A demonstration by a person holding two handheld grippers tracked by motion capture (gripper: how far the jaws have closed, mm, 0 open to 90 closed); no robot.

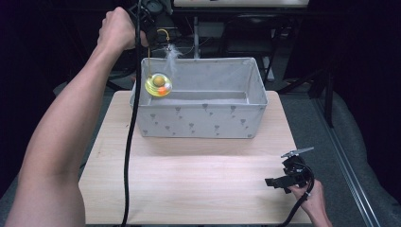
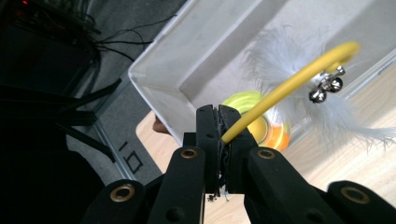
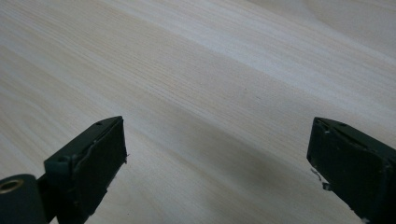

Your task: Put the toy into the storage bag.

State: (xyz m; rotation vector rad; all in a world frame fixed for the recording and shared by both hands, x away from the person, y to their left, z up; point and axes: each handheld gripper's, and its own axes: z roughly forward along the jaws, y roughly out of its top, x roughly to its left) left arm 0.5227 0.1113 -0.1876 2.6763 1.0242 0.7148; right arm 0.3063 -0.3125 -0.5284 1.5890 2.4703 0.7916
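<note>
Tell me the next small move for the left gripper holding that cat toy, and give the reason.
Probably lower it a little further, then open. The left gripper is shut on the yellow wand, and the toy's yellow base hangs at the left end of the grey fabric bin, seemingly above its floor. The right gripper is open over the table.
</note>
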